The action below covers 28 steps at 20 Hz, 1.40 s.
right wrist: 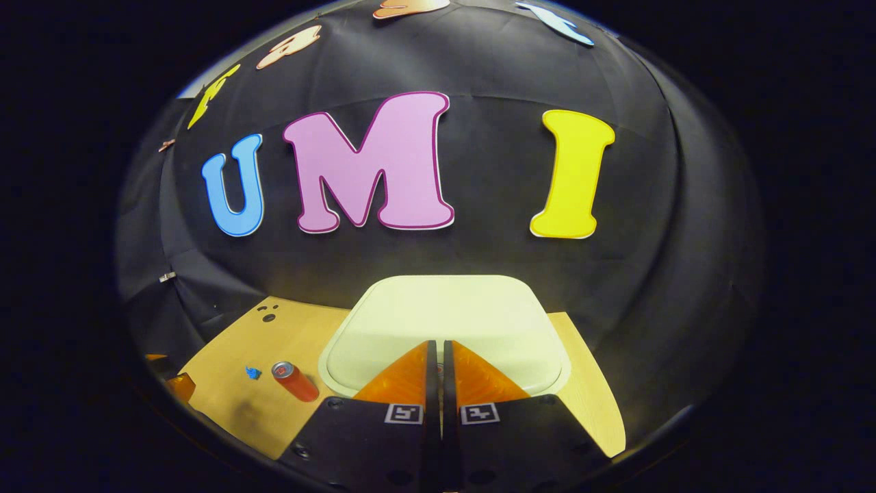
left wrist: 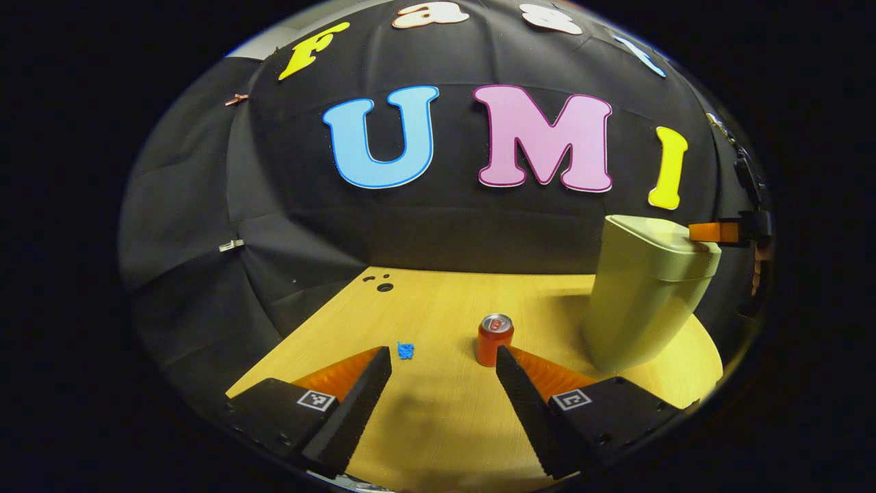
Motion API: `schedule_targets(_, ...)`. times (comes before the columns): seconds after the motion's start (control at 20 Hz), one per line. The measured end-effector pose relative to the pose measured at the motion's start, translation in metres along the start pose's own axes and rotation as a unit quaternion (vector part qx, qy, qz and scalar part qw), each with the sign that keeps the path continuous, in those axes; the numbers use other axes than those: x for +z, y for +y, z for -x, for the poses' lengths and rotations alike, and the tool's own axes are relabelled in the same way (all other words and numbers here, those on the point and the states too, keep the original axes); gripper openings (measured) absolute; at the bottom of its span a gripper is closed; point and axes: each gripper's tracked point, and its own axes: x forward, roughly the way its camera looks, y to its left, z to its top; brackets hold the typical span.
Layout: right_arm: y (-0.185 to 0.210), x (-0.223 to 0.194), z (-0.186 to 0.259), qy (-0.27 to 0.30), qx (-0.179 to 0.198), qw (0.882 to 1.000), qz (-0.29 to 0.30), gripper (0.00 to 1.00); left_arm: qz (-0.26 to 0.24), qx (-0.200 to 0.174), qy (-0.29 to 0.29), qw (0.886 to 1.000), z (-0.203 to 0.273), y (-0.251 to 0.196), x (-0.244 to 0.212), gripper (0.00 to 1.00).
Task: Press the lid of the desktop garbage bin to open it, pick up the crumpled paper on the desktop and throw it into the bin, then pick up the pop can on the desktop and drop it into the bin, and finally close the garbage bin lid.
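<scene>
I see the garbage bin [left wrist: 647,294] at the worktop's [left wrist: 438,411] far right, lid [right wrist: 445,322] down, my right gripper [right wrist: 438,356] on it, fingers together. Pop can [left wrist: 494,339] and blue crumpled paper [left wrist: 406,350] stand before my left gripper [left wrist: 443,359], fingers apart

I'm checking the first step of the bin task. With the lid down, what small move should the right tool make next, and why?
Probably press straight down on the bin lid. The right tool is shut and poised over the closed lid, while the crumpled paper and pop can are on the table, so the bin must open first.
</scene>
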Motion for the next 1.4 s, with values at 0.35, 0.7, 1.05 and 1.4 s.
schedule_targets(0.35,0.0,-0.002,0.001,0.0,-0.002,1.0,-0.006,0.05,-0.011,0.002,-0.002,1.0,0.003,0.0,0.003,0.98)
schedule_targets(0.7,-0.001,-0.003,0.0,-0.001,-0.025,1.0,-0.01,0.05,-0.013,-0.019,-0.007,1.0,-0.006,0.016,0.006,0.99)
schedule_targets(1.05,0.01,0.025,0.019,-0.002,-0.054,0.999,0.008,0.05,-0.035,-0.033,-0.044,0.998,-0.023,0.075,0.011,0.99)
schedule_targets(1.4,0.035,0.039,0.061,-0.037,-0.062,0.997,0.003,0.05,-0.011,-0.022,-0.034,0.999,-0.032,0.133,-0.016,0.99)
